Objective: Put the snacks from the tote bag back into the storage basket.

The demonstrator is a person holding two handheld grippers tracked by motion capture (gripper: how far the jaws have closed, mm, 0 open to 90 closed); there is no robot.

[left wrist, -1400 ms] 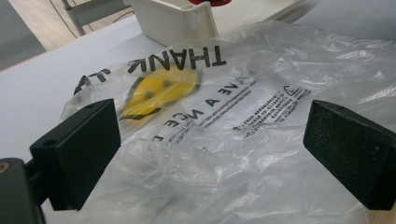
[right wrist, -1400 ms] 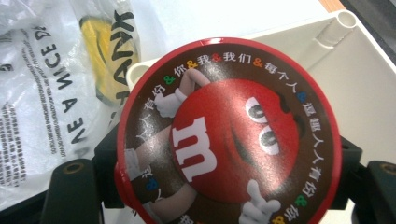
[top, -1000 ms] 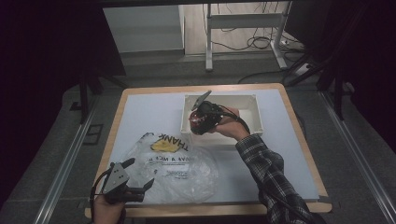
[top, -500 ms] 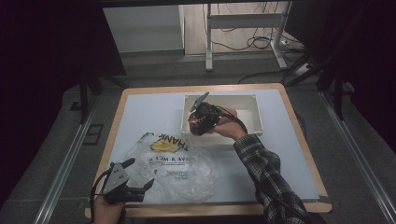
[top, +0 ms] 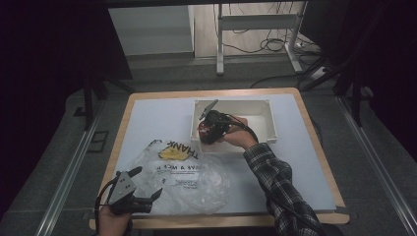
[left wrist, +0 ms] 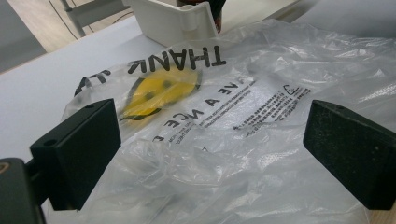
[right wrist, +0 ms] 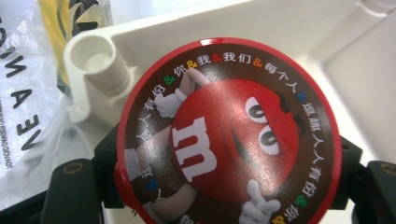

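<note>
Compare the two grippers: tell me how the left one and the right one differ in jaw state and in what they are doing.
The left gripper has its jaws wide apart, nothing clamped; the right gripper is shut on the round red candy tin with a red cartoon face on its lid.
The left gripper sits at the near edge of the clear printed plastic bag; the right gripper is at the white plastic bin.
Both are hand-held with black jaws.

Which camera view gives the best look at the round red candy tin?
The right gripper view: the candy tin is close, its lid picture sharp, held between the jaws. The high view shows it small over the white box.
</note>
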